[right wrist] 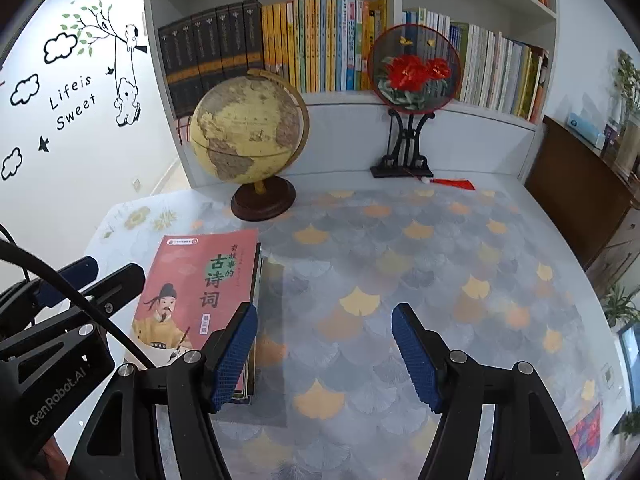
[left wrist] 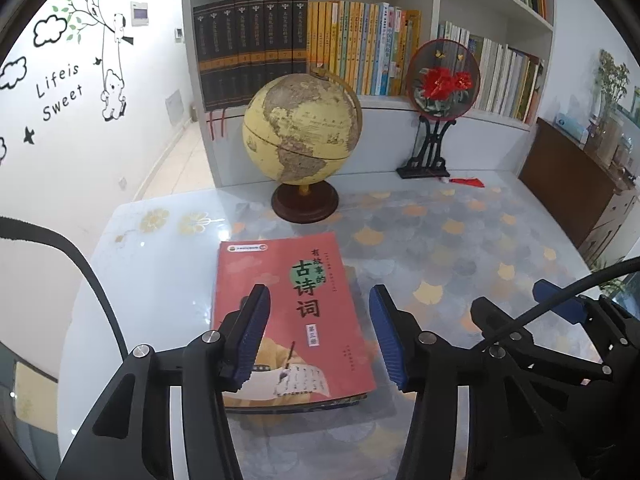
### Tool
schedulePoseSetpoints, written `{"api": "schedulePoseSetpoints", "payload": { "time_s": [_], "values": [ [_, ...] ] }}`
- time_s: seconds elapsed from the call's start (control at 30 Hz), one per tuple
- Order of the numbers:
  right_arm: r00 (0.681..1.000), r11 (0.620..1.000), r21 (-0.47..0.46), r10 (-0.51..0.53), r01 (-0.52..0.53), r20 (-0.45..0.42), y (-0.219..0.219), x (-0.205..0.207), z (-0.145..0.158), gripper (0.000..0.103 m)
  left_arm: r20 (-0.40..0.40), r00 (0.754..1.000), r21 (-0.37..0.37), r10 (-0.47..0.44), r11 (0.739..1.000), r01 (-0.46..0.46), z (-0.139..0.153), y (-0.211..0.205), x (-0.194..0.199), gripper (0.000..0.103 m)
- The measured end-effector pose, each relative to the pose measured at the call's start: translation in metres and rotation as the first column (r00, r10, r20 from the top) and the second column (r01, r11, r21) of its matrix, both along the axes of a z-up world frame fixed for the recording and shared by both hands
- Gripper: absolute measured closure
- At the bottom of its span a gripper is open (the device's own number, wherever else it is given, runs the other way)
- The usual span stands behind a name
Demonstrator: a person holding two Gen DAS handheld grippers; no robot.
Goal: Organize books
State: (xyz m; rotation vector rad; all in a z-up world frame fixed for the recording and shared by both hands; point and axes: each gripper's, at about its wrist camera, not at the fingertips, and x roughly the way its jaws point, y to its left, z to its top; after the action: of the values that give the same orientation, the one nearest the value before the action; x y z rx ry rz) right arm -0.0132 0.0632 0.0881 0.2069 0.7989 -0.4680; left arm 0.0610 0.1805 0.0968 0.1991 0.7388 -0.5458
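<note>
Your left gripper (left wrist: 318, 334) hovers released above the red poetry book (left wrist: 288, 312), which lies flat on a small stack on the surface (left wrist: 460, 240), in front of the globe (left wrist: 302, 128). Your right gripper (right wrist: 324, 354) is also released, just beside the stack. The book looks thin, light and bendable; I would take it by the spine edge.

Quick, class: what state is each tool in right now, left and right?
Left tool: open, holding nothing, over the red book.
Right tool: open, holding nothing, beside that book.
</note>
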Motion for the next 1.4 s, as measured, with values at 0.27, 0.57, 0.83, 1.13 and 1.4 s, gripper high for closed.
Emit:
{"api": "schedulePoseSetpoints", "payload": {
  "time_s": [0.27, 0.57, 0.83, 1.13, 1.4],
  "values": [
    [1.000, 1.000, 0.011, 0.006, -0.006, -0.007, 0.005, -0.002, -0.005, 0.035, 0.072, 0.997, 0.053, 0.037, 0.998, -0.041, 0.005, 0.002, -0.006, 0.024],
    [1.000, 1.000, -0.006, 0.008, -0.008, -0.022, 0.005, -0.002, -0.008, 0.035, 0.024, 0.999, 0.073, 0.041, 0.996, -0.043, 0.000, -0.003, 0.001, 0.022],
    [0.999, 1.000, -0.010, 0.007, -0.007, -0.054, 0.002, -0.002, -0.013, 0.035, -0.001, 0.999, 0.071, 0.041, 0.997, -0.041, -0.009, -0.005, 0.001, 0.022],
    [0.998, 1.000, -0.009, 0.002, -0.002, -0.055, 0.003, -0.003, -0.014, 0.035, 0.022, 0.997, 0.053, 0.069, 0.996, -0.070, -0.007, 0.001, 0.005, 0.014],
    [0.998, 1.000, -0.011, -0.007, 0.007, -0.066, 0.002, -0.003, -0.017, 0.035, 0.068, 0.992, 0.043, 0.106, 0.993, -0.109, -0.001, 0.009, 0.004, 0.008]
  ]
}}
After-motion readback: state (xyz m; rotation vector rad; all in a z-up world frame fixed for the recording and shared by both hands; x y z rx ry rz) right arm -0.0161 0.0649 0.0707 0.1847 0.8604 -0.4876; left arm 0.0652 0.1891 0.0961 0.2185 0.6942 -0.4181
